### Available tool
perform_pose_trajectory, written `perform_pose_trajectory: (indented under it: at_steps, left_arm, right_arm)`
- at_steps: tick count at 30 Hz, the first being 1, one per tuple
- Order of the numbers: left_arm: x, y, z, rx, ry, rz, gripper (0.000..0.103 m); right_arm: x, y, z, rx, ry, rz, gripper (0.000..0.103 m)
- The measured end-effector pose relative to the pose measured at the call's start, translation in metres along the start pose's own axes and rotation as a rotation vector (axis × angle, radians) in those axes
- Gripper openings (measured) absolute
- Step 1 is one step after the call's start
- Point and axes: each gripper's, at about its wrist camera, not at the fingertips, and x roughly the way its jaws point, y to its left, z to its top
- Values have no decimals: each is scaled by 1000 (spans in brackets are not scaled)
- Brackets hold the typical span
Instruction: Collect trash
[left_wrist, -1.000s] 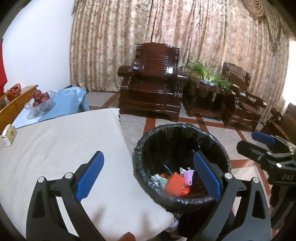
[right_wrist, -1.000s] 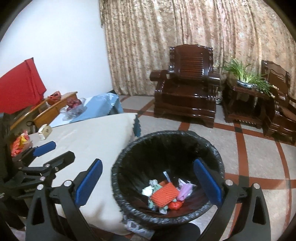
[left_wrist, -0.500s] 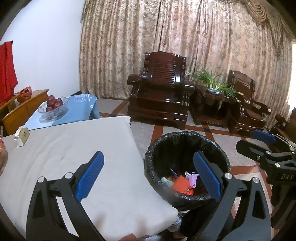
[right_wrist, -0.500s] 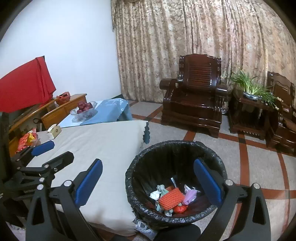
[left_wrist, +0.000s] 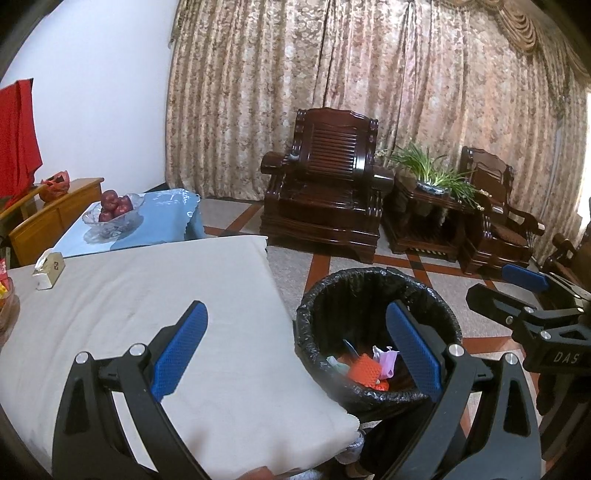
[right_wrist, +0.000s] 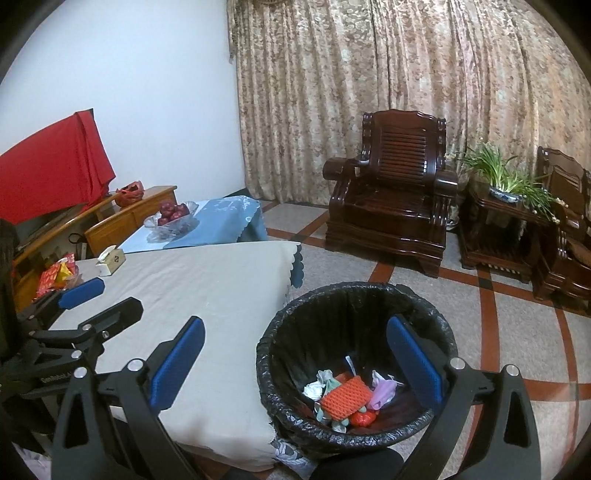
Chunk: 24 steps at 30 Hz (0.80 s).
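Note:
A round bin lined with a black bag (left_wrist: 373, 291) (right_wrist: 354, 299) stands on the floor beside the table's near right corner. Trash lies in its bottom: an orange foam net (left_wrist: 364, 373) (right_wrist: 345, 400), a pale purple wrapper (left_wrist: 386, 362) (right_wrist: 382, 393) and white crumpled bits (right_wrist: 316, 387). My left gripper (left_wrist: 299, 350) is open and holds nothing, spanning the table corner and the bin. My right gripper (right_wrist: 295, 358) is also open with nothing in it, high over the bin. Each gripper shows at the edge of the other's view.
The table carries a cream cloth (left_wrist: 147, 295) (right_wrist: 207, 280) with a tissue box (left_wrist: 48, 271) (right_wrist: 109, 261) and red snack packets (right_wrist: 55, 275) at its far left. A glass bowl of red fruit (left_wrist: 114, 214) sits on a blue cloth. Dark wooden armchairs (right_wrist: 395, 206) and a plant (right_wrist: 506, 181) stand on the tiled floor.
Both grippers have drawn back and up from the bin, so it looks smaller and lower and more of the table and room shows. Both stayed open.

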Motion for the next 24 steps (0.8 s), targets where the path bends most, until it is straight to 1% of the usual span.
perform_pose_trajectory:
  at_steps: [24]
  left_arm:
    - [0,3,-1,1,0,2,95]
  right_arm:
    - [1,5,0,-3,0,1,97]
